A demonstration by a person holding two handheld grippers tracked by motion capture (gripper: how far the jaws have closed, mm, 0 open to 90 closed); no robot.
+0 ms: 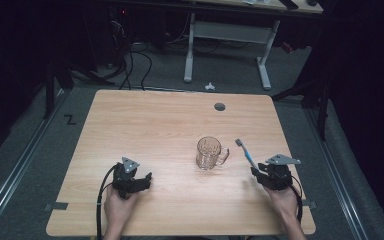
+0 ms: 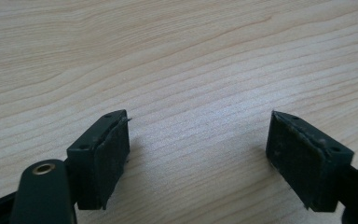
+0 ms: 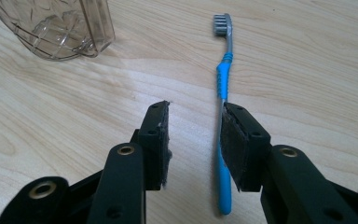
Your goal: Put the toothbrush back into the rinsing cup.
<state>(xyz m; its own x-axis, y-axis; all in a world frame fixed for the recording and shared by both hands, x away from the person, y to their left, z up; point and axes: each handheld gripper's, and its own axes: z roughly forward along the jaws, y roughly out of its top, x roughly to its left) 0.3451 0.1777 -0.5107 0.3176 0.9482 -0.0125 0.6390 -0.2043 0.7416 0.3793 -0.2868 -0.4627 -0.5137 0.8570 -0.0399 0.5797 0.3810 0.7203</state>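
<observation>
Right gripper [image 3: 193, 140], lower centre of frame: jaws parted, straddling the toothbrush [image 3: 223, 88] handle, one pad touching it. Left gripper [image 2: 198, 154] released, over bare table [image 2: 168, 56]. We judge the toothbrush light, stiff, slick; grip mid-handle. Blue, grey bristles, flat beside glass mug [image 3: 56, 28].
</observation>
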